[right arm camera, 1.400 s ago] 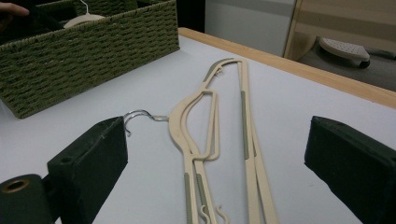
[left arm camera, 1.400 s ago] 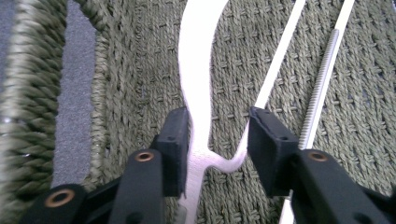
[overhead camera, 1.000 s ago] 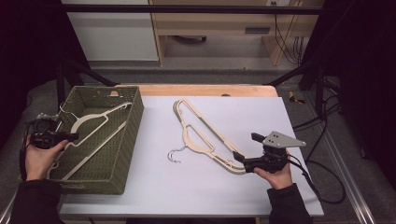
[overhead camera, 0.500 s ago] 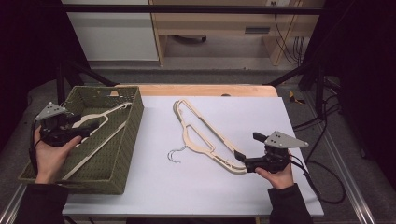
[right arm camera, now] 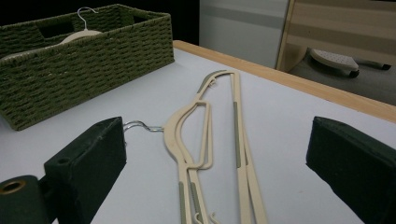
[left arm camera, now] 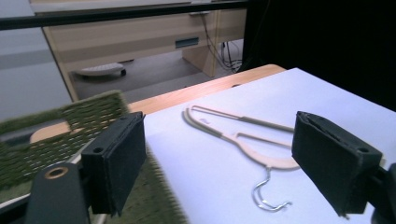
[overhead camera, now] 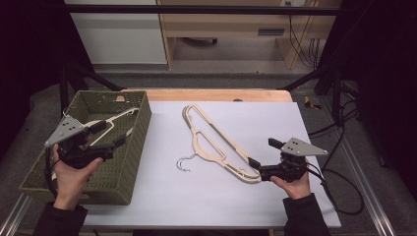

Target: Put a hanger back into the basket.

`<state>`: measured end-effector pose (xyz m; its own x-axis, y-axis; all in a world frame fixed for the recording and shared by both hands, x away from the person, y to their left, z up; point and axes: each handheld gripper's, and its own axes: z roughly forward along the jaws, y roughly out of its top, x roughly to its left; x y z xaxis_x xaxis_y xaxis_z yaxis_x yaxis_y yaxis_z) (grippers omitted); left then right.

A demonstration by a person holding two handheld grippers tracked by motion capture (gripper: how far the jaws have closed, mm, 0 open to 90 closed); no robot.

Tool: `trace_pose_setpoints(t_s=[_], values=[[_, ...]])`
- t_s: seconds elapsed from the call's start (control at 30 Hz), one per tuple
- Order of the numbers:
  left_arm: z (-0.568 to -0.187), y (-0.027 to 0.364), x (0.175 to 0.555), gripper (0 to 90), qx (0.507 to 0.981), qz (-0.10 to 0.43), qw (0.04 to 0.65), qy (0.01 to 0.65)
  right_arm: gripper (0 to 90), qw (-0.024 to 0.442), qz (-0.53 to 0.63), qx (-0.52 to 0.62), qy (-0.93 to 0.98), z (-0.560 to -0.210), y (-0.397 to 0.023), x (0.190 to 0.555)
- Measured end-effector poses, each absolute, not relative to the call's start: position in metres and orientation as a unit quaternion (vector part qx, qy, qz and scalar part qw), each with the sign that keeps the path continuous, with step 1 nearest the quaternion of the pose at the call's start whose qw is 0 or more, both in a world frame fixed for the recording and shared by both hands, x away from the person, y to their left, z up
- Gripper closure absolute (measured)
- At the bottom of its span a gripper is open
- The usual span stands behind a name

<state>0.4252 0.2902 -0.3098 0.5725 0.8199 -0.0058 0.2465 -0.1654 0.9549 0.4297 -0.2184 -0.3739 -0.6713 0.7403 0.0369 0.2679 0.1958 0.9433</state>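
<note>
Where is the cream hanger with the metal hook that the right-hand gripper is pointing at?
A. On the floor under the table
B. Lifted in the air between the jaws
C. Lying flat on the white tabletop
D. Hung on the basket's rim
C: the cream hanger lies flat on the white tabletop, its hook resting on the surface, with the right gripper open at its lower end.

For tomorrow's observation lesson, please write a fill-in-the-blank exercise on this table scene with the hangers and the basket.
1. One cream plastic hanger lies inside the green woven ____.
2. The stacked cream plastic hangers on the white table have a metal hook that points toward the ____ hand-held gripper.
3. The jaws of the right hand-held gripper, next to the stack's end, stand ____.
4. The table top is ____ in colour.

Missing words: basket; left; open; white
</note>
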Motion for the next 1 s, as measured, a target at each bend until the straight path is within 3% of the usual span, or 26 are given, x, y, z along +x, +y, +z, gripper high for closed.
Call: trace_pose_setpoints(t_s=[0.47,1.0], values=[[-0.344,0.221,0.419,17.1,0.744,0.247,0.518,0.342,4.9,0.22,0.534,0.338,0.743,-0.374,-0.218,0.43],[-0.39,0.181,0.451,18.7,0.783,0.193,0.487,0.334,5.0,0.218,0.531,0.34,0.745,-0.377,-0.216,0.431]])
